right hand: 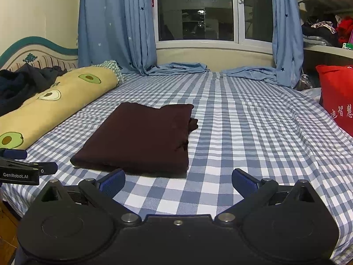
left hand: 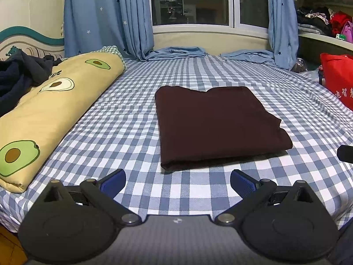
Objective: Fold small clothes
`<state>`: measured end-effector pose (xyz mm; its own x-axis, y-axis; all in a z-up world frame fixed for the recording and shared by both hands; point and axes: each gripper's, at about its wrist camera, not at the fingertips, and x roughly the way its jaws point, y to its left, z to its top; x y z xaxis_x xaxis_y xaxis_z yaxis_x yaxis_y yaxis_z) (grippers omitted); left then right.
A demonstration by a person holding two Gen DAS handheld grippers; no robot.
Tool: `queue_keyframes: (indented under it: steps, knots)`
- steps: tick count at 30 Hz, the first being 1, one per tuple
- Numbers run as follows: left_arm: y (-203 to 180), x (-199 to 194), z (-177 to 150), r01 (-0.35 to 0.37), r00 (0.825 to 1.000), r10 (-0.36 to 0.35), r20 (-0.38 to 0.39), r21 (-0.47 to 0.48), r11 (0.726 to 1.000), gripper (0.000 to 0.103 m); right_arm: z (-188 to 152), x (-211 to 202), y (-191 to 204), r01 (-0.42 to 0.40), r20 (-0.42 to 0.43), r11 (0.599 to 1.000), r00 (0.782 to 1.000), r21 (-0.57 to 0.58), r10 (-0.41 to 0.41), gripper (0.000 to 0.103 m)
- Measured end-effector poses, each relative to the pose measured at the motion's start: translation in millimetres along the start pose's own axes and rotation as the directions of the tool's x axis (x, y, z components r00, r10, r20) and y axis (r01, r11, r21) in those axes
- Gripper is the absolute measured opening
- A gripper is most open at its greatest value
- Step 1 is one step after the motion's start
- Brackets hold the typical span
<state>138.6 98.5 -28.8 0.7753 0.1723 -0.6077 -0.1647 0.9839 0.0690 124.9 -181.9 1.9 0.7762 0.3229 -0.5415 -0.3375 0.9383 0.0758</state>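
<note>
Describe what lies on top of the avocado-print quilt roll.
A crumpled dark navy garment lies over the far end of the quilt roll. The print beneath it is hidden.

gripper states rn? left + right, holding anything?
Left gripper: open, empty, just short of the folded maroon garment.
Right gripper: open, empty, over the checked bedsheet near the garment's front edge.

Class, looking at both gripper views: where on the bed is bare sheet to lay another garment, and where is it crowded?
Free: the checked sheet between the folded maroon garment and the red bag, and the strip up to the curtains. Crowded: the left edge, with the avocado quilt and dark clothes.
</note>
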Motion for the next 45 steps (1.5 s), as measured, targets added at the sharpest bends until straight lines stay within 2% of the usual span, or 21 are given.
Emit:
queue_keyframes:
  steps: [11, 18, 27, 45]
  knots:
    - [1.5, 17.4, -1.8, -0.003, 1.000, 0.004, -0.023, 0.023, 1.000, 0.102, 0.5, 16.4, 4.4, -0.013, -0.052, 1.000, 0.999, -0.012, 0.013, 0.102]
    - [1.4, 30.2, -0.8, 0.056, 0.998, -0.057, -0.040, -0.022, 0.998, 0.102, 4.0, 27.1, 4.6, -0.001, -0.062, 1.000, 0.998, -0.010, 0.000, 0.102]
    - [-7.6, 38.4, -0.6, 0.083, 0.995, -0.083, -0.052, -0.006, 0.997, 0.102, 6.2, 35.5, -0.3, 0.022, -0.078, 1.000, 0.997, -0.004, -0.022, 0.102]
    - [-12.1, 41.2, 3.8, 0.075, 0.996, -0.075, -0.056, -0.006, 0.997, 0.102, 7.9, 40.5, -5.1, 0.012, -0.070, 1.000, 0.997, 0.006, -0.011, 0.102]
